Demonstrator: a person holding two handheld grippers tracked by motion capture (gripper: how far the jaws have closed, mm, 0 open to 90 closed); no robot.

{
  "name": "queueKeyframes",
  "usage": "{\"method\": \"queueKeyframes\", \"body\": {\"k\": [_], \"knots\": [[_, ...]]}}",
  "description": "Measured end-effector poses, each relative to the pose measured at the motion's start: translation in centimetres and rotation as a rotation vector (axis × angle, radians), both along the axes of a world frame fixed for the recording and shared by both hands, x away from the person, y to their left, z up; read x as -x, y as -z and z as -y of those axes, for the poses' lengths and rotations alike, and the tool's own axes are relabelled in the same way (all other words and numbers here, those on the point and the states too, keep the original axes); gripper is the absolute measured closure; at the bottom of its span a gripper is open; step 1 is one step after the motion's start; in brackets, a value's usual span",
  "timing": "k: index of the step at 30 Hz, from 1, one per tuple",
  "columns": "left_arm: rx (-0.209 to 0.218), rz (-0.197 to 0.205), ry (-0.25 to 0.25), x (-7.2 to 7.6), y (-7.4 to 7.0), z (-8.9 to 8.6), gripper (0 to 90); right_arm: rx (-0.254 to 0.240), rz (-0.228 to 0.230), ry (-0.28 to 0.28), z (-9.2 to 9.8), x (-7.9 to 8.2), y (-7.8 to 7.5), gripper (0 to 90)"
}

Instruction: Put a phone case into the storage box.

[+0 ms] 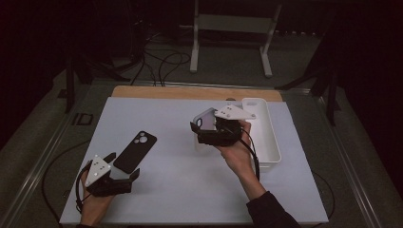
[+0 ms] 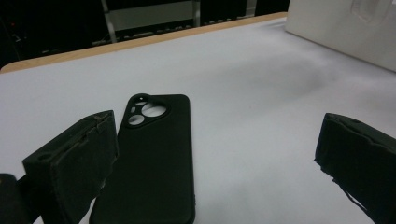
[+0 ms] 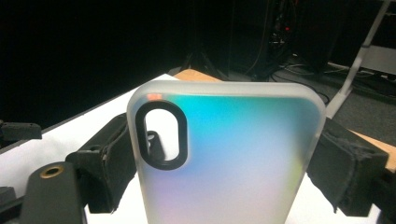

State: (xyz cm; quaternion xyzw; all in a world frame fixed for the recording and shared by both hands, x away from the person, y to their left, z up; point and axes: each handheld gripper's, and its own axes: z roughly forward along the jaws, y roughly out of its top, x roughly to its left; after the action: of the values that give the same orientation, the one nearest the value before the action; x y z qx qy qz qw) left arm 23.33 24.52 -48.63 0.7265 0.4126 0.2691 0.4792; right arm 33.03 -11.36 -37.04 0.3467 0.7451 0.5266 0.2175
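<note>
Frosted iridescent phone case, matte black case

A white worktop with a wooden edge along its far side is seen. A long white tray is placed at about 3 o'clock on it. Beyond, at 12 o'clock, a white metal stand and dark cables are seen on the floor.

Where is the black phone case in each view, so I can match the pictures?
High view: black phone case lies flat, lower left, before the left hand-held gripper.
Left gripper view: lower left, beside the left jaw.
Right gripper view: I cannot find it.
Shared landmark: the table's wooden edge.
</note>
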Motion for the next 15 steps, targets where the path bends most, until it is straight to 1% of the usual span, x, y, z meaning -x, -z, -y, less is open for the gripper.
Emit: {"method": "queueKeyframes", "body": {"k": [6,12,15], "knots": [[-0.02,-0.004,-0.006,-0.1,0.2,0.1,0.0,0.004,-0.002,0.023,0.5,-0.5,0.0,16.5],[-0.025,-0.002,-0.009,-0.1,0.2,0.1,0.0,0.007,0.001,0.05,1.2,-1.1,-0.2,16.5],[-0.025,0.0,-0.009,-0.1,0.3,0.1,0.1,-0.003,-0.006,0.062,1.6,-1.5,-0.4,16.5]]}}
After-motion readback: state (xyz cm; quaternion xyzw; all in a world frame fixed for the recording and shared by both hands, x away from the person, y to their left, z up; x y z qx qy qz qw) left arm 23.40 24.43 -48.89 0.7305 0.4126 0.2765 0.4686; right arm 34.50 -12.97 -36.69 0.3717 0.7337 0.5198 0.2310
